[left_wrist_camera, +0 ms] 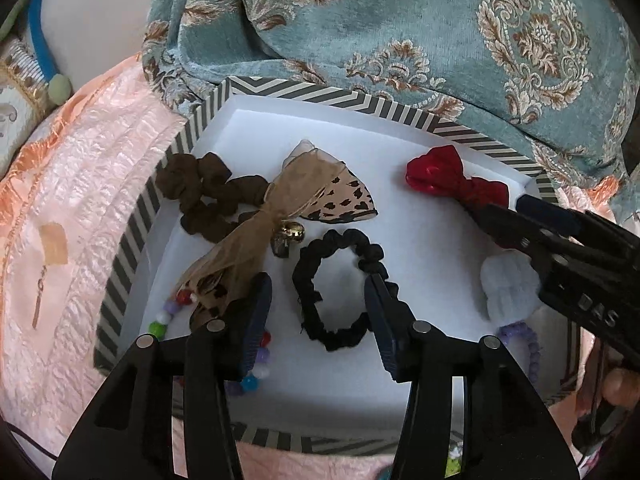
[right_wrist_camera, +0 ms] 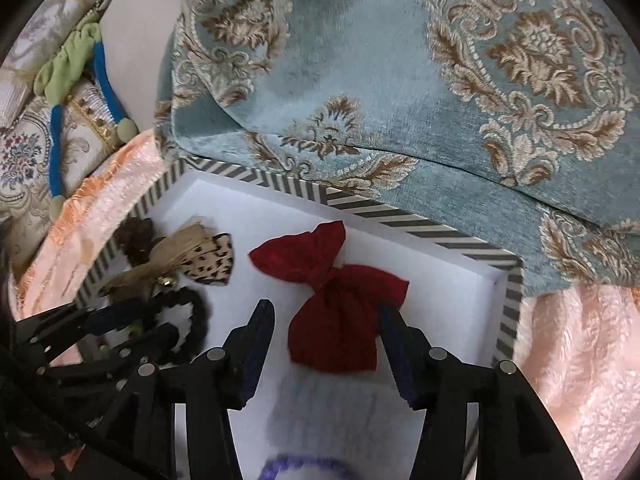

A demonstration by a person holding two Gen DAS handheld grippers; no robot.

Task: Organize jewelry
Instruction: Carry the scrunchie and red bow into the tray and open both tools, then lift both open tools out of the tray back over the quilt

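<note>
A striped box (left_wrist_camera: 320, 94) with a white floor holds hair accessories. My left gripper (left_wrist_camera: 318, 284) stands open over a black scrunchie (left_wrist_camera: 340, 288) that lies flat between its fingers. A brown scrunchie (left_wrist_camera: 200, 196), a tan leopard-print bow (left_wrist_camera: 320, 196) and a coloured bead bracelet (left_wrist_camera: 168, 320) lie to its left. My right gripper (right_wrist_camera: 326, 310) is open with a red bow (right_wrist_camera: 336, 312) lying between its fingers on the box floor (right_wrist_camera: 440, 280). In the left wrist view the right gripper (left_wrist_camera: 500, 210) reaches in from the right beside the red bow (left_wrist_camera: 452, 178). A white fluffy scrunchie (left_wrist_camera: 508, 288) and a purple bead bracelet (left_wrist_camera: 524, 340) sit under it.
A teal patterned cushion (left_wrist_camera: 400, 20) presses against the box's far rim. Pink quilted bedding (left_wrist_camera: 60, 240) surrounds the box, with a small earring (left_wrist_camera: 40, 296) lying on it at the left. A blue and green headband (right_wrist_camera: 100, 80) rests at the far left.
</note>
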